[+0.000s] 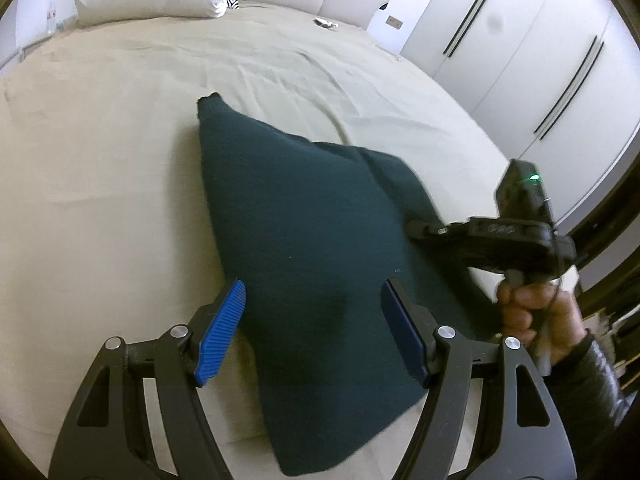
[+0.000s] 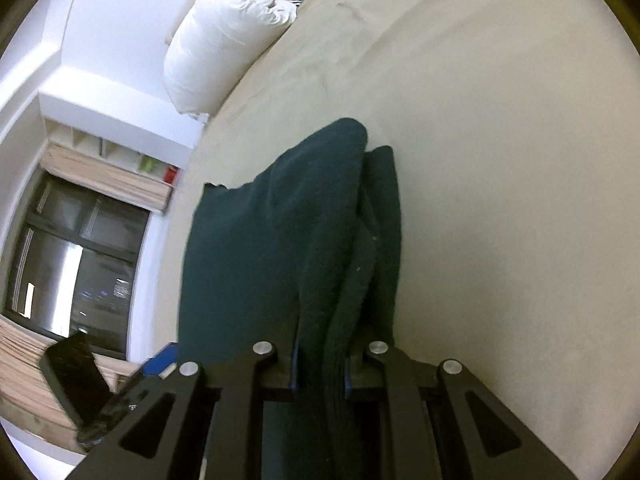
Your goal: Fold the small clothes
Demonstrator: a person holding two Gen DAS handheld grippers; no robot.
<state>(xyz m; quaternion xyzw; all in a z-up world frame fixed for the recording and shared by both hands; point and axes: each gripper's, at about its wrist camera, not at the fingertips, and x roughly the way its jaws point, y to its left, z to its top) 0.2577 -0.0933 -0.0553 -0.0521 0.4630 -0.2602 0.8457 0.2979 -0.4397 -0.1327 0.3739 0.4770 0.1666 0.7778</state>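
You get soft, even indoor light; the bed [image 1: 120, 120] looks bright, the dark garment [image 1: 300, 220] slightly motion-blurred, with heavy fisheye bending and black corners.

Left hand-held gripper [image 1: 312, 334] is angled downward with its blue pads [image 1: 222, 332] spread wide apart, nothing pinched. Right hand-held gripper [image 2: 320, 376] is clamped nearly closed on a bunch of dark green fabric [image 2: 280, 240], gripped by a bare hand [image 1: 528, 316] in a dark sleeve.
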